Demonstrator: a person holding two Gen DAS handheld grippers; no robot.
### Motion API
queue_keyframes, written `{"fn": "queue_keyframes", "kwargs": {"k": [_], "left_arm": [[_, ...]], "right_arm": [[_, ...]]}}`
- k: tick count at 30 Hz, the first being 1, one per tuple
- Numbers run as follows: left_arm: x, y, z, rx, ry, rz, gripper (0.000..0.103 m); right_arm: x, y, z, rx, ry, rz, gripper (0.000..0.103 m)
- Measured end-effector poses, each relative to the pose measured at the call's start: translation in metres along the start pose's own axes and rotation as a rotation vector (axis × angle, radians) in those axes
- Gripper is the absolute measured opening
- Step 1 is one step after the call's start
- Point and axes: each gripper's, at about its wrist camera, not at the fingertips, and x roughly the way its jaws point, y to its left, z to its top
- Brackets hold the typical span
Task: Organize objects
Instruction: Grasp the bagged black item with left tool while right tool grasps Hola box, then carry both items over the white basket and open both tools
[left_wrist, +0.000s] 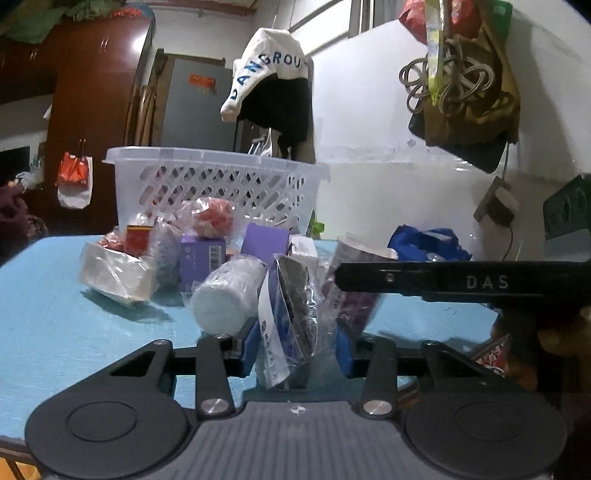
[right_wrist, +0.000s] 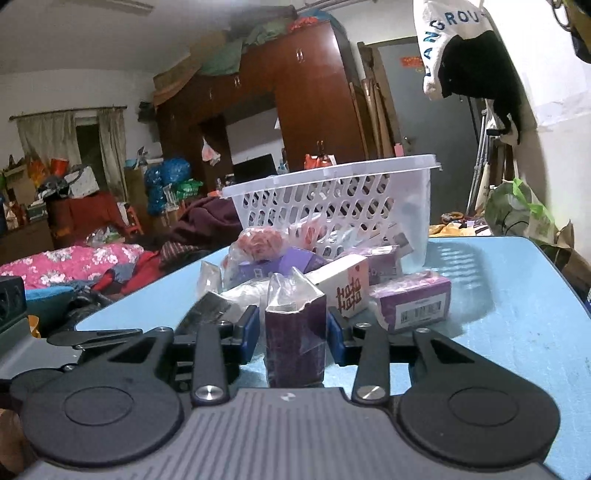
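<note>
Blue table (left_wrist: 55, 295) with a heap of small wrapped things in the middle. White basket (left_wrist: 221, 184) with holes in its sides, standing upright at the far edge of the table, just behind the heap.

Left gripper (left_wrist: 297, 345) low over the near edge of the table, pointing at the heap. Blue pads pulled in and pressing on a shiny packet (left_wrist: 288, 321) in clear wrap, blue and white on one side, dark on the other. Packet upright between the pads, a bit tilted, its bottom near the table top. White round tub (left_wrist: 225, 299) in clear wrap lying on its side just beside the packet, toward the left edge.

Right gripper (right_wrist: 291, 336) also low at the near edge, close beside the left one. Pads pulled in tight on a tall purple box (right_wrist: 295, 332) in clear wrap. Box upright between the pads, loose wrap sticking up at its top.

Behind it, a white box with red letters (right_wrist: 343, 291) leaning in the heap. Flat purple box (right_wrist: 413, 299) with a bar code lying toward the right edge of the table. Red fluffy ball (left_wrist: 214, 218) in a bag on top of the heap, right in front of the basket. Hard to tell what lies inside the basket.
</note>
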Motion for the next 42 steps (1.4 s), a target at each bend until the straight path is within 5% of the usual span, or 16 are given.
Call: {"fn": "queue_keyframes", "kwargs": {"k": [13,20,24,30,32,34,35,39,42], "left_arm": [[-0.025,0.025,0.019,-0.054,-0.144,-0.048,0.046],[-0.014,0.064,0.098,-0.092,-0.236,-0.017,0.046],[0.031,0.086,0.162,-0.104,-0.193,0.016,0.046],[0.102,0.107,0.189,-0.14,-0.048,0.082,0.047],[0.112,0.107,0.19,-0.125,-0.026,0.139,0.069],[0.112,0.106,0.189,-0.124,-0.04,0.182,0.074],[0.106,0.106,0.187,-0.12,-0.054,0.182,0.077],[0.062,0.102,0.164,-0.112,-0.092,0.148,0.082],[0.028,0.084,0.125,-0.044,-0.068,0.09,0.092]], "right_arm": [[-0.033,-0.012,0.01,0.021,-0.138,-0.042,0.042],[-0.006,0.02,0.067,-0.22,-0.271,-0.117,0.042],[0.05,0.014,0.119,-0.289,-0.317,-0.178,0.042],[0.136,-0.011,0.141,-0.263,-0.132,-0.224,0.042],[0.137,-0.014,0.142,-0.22,-0.111,-0.23,0.057],[0.119,-0.016,0.139,-0.143,-0.147,-0.218,0.098],[0.106,-0.014,0.136,-0.135,-0.173,-0.208,0.103],[0.045,-0.022,0.11,-0.155,-0.213,-0.168,0.103],[0.029,-0.035,0.081,-0.16,-0.119,-0.19,0.103]]}}
